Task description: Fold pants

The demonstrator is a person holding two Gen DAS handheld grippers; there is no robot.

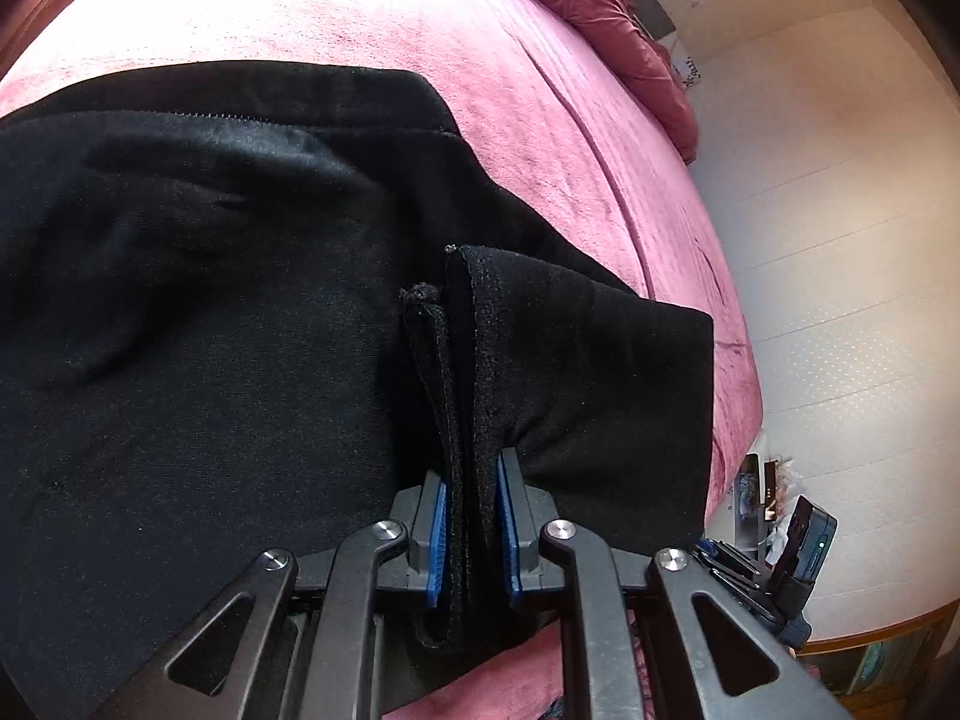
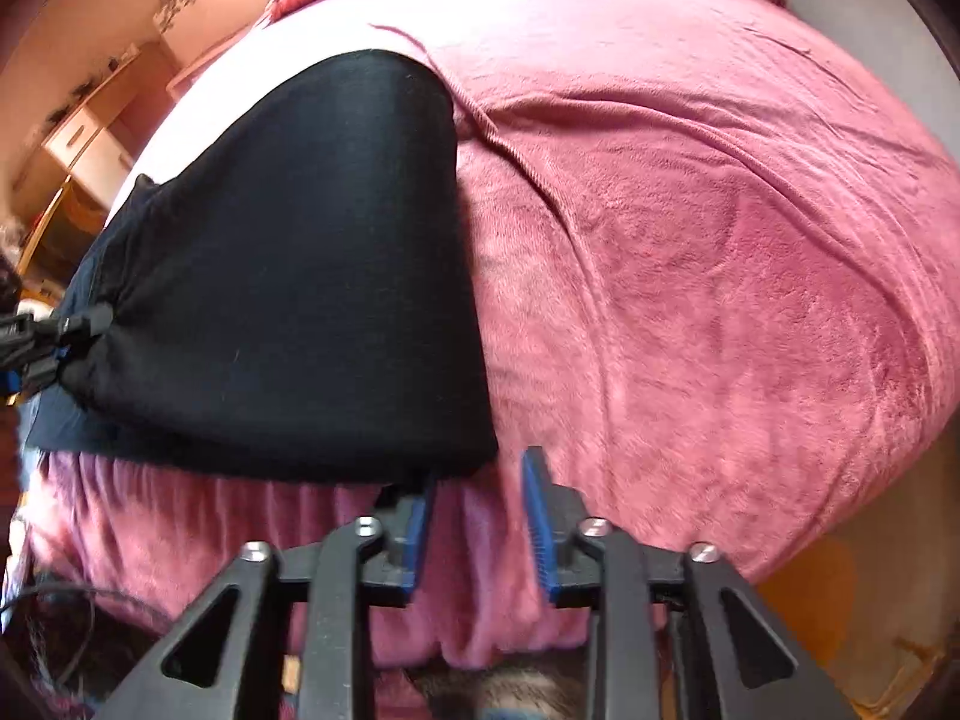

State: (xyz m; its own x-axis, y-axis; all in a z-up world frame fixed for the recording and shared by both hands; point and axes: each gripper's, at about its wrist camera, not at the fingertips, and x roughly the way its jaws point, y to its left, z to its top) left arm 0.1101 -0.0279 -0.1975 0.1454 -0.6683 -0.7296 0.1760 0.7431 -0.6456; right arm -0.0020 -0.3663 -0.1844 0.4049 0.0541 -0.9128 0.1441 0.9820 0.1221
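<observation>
Left wrist view: left gripper at 6 o'clock, blue pads clamped on bunched hem of black pants; pants spread toward 9 o'clock over pink bed cover. Right wrist view: right gripper parted wide, holding nothing, just beside folded pants corner at 11 o'clock.
</observation>
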